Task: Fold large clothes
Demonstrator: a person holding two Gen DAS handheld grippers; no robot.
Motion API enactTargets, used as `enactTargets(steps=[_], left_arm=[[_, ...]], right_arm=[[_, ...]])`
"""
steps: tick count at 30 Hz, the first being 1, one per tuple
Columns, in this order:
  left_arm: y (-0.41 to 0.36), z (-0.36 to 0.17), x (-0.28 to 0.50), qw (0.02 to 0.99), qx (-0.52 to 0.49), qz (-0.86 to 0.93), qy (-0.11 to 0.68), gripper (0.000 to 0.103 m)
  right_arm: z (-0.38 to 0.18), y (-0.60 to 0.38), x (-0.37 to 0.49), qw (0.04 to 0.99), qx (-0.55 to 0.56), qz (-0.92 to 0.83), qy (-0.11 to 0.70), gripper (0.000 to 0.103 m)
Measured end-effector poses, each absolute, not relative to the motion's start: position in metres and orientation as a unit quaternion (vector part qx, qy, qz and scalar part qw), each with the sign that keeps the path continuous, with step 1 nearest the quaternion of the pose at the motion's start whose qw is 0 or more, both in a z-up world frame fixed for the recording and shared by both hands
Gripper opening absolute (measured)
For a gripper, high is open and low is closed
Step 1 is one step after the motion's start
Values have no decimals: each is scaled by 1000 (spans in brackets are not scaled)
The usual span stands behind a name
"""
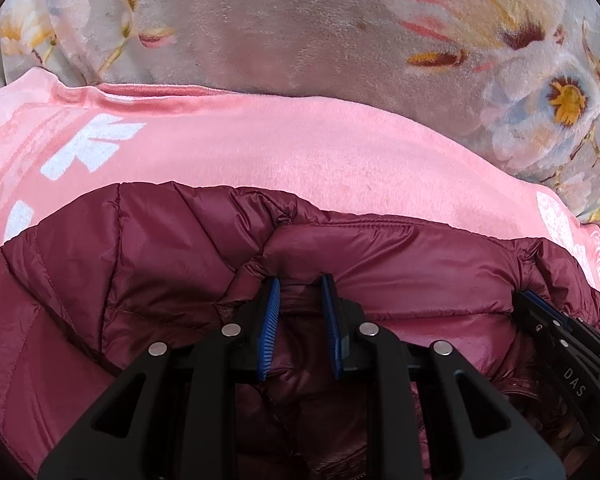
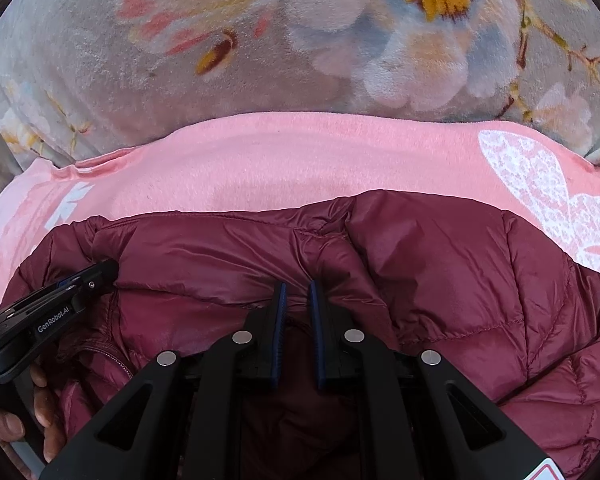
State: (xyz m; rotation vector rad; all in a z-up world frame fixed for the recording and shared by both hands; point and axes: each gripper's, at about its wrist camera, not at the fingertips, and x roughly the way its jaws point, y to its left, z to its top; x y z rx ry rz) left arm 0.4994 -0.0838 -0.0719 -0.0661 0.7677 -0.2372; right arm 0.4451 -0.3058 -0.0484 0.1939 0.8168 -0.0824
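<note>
1. Left wrist view: the left gripper (image 1: 300, 284) has a fold of the maroon puffer jacket (image 1: 140, 264) pinched between its blue pads, jaws drawn in narrow on the fabric.
2. Right wrist view: the right gripper (image 2: 297, 288) stands with its jaws nearly together, clamped on a thin ridge of the same jacket near its upper edge.
3. Both grippers grasp that edge side by side; each shows at the margin of the other's view.
4. The jacket lies bunched on a pink blanket (image 1: 300, 148) with white print, which rests on a grey floral blanket (image 2: 260, 60).
5. A person's hand (image 2: 40, 420) holds the left gripper's handle, low left in the right wrist view.
</note>
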Motion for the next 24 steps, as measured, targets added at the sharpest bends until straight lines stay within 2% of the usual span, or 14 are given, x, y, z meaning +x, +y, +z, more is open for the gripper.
enactTargets(steps=[13, 15, 20, 24], left_arm=[[-88, -70, 498, 922, -8, -100, 374, 22], [-75, -62, 478, 910, -17, -113, 398, 25], [-10, -35, 373, 907, -42, -155, 390, 66], [64, -39, 291, 893, -78, -140, 419, 68]], right_arm=[[-40, -312, 432, 910, 123, -40, 394, 9], [-19, -315, 397, 909, 150, -52, 386, 21], [33, -335, 245, 921, 180, -18, 346, 64], [31, -369, 117, 906, 191, -64, 373, 66]])
